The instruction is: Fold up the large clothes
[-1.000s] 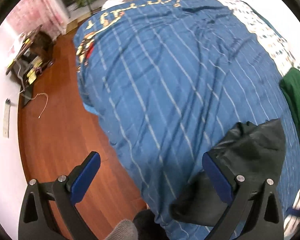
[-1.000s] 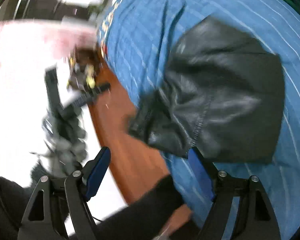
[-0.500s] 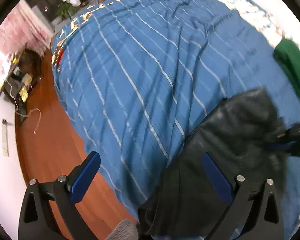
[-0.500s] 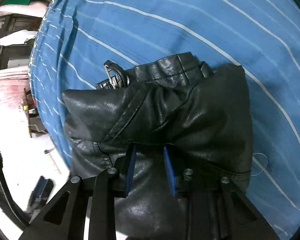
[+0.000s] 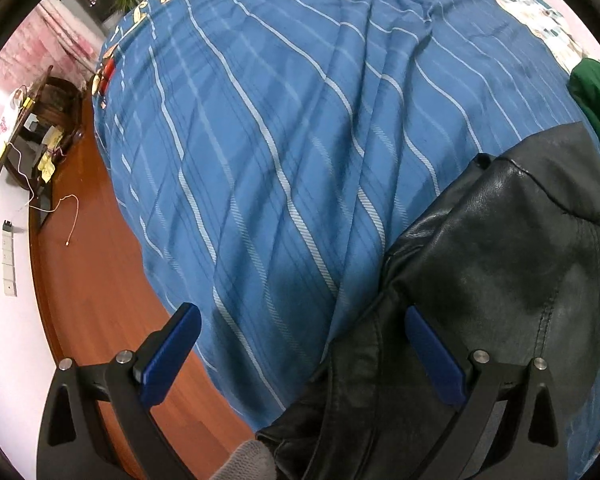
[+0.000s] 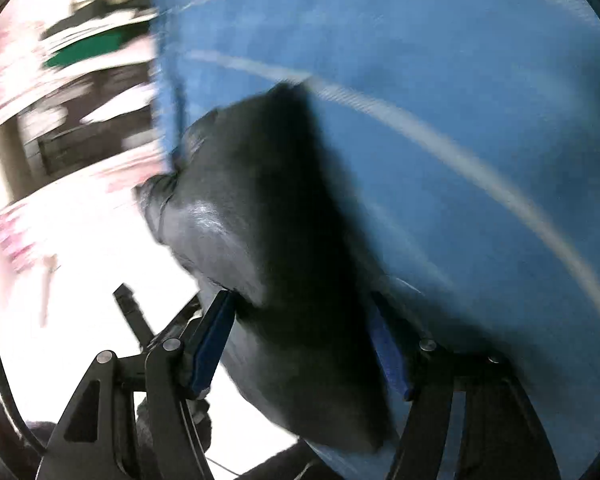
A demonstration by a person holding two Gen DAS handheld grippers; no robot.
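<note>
A black leather jacket (image 5: 500, 272), folded into a bundle, lies at the near edge of a bed under a blue striped bedspread (image 5: 280, 120). My left gripper (image 5: 300, 356) points down over that edge and is open; its right finger overlaps the jacket and nothing is pinched. The right wrist view is blurred. There the jacket (image 6: 268, 208) fills the space between the fingers of my right gripper (image 6: 300, 350), whose jaws are opening wide. The bedspread (image 6: 440, 80) spreads out to the right of it.
A green garment (image 5: 596, 92) lies on the bed to the right of the jacket. The wooden floor (image 5: 92, 300) runs along the bed's left side, with a dark wooden stand (image 5: 48, 120), loose cables and a white power strip (image 5: 9, 256). A grey-gloved hand (image 5: 244, 460) shows at the bottom.
My left gripper sank toward the bed and the jacket now looms larger at its right finger. My right gripper, narrowly pinched on the jacket's edge half a second ago, has spread wide and dropped low.
</note>
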